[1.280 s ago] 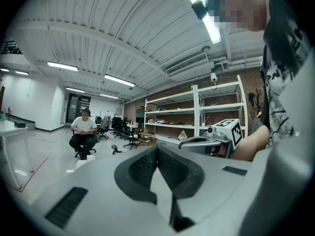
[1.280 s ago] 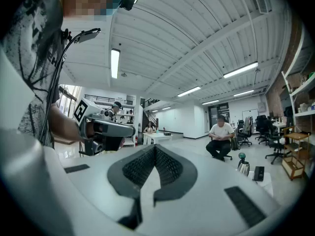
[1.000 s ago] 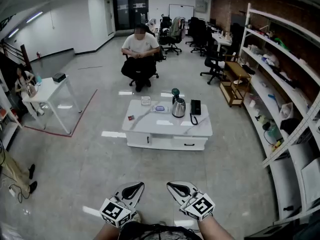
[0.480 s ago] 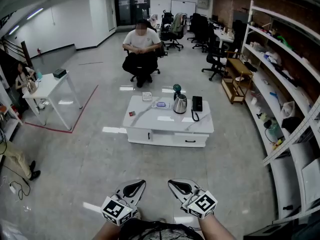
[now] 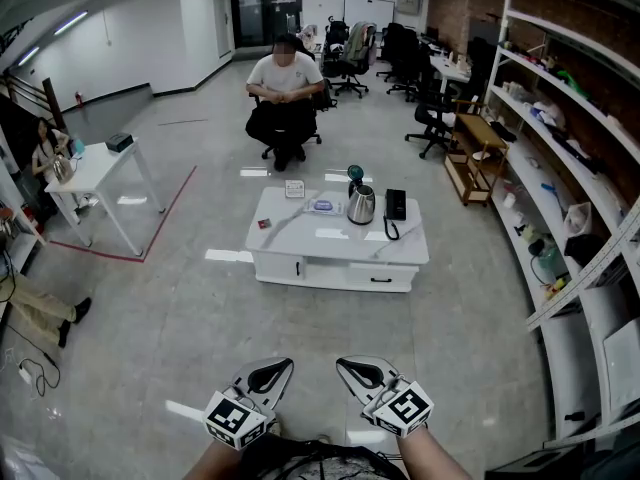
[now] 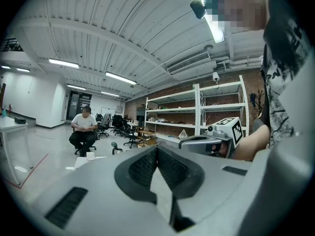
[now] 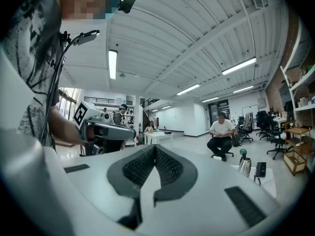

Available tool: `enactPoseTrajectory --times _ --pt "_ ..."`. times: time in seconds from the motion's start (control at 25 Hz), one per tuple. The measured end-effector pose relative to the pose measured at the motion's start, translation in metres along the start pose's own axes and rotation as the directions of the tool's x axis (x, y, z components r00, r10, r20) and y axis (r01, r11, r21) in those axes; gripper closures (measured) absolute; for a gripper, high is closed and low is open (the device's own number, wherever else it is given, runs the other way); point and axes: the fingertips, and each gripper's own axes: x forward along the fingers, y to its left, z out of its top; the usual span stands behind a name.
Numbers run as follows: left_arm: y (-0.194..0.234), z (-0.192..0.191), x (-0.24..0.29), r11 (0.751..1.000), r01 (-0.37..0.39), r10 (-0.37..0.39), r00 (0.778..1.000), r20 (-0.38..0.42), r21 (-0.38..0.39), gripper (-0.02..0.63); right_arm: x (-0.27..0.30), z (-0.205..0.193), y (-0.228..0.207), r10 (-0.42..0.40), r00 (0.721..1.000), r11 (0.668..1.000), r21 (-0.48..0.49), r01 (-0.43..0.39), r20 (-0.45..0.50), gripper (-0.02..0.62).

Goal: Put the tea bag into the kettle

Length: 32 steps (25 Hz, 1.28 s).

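The white low table (image 5: 300,248) is standing in the middle of the head view, well apart from both grippers. The left gripper (image 5: 283,366) and right gripper (image 5: 345,366) are hanging side by side at the bottom edge, each with its jaws pressed together and pinching nothing. The kettle (image 5: 360,206) is sitting on the table, right of centre and toward its upper edge, with its lid (image 5: 353,175) tipped open. What is probably the tea bag (image 5: 263,225), a small dark red packet, is lying near the table's left edge, well apart from the kettle; it is showing too small to be sure. Such a bag is likely weighing almost nothing and flexing easily, so pinching it gently by an edge or corner, not the soft middle, is looking wisest.
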Motion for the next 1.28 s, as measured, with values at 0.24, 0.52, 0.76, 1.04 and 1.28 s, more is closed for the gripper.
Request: enactPoseTrajectory --times 0.24,0.52,0.76,1.04,1.28 --pt "0.002 -0.003 0.008 1.000 -0.008 0.008 1.000 -0.001 -0.006 0.599 0.000 -0.005 -0.005 0.014 1.000 1.000 -0.017 -0.015 -0.019 0.586" --pt "0.013 -0.007 0.014 1.000 -0.019 0.019 1.000 -0.002 -0.022 0.599 0.010 -0.004 -0.014 0.028 0.999 0.999 -0.028 -0.029 -0.019 0.586" --pt "0.041 -0.006 0.024 0.999 -0.021 0.021 1.000 0.005 -0.029 0.599 0.037 -0.007 -0.029 0.025 0.999 0.998 -0.050 -0.026 -0.026 0.586" --pt "0.097 0.006 0.039 1.000 -0.001 0.001 1.000 0.017 -0.003 0.598 0.093 0.005 -0.052 0.006 1.000 0.998 -0.065 -0.008 -0.023 0.586" --pt "0.165 0.017 0.051 1.000 0.027 -0.028 0.999 0.034 0.004 0.598 0.154 0.015 -0.077 -0.022 1.000 0.997 -0.070 0.021 -0.013 0.586"
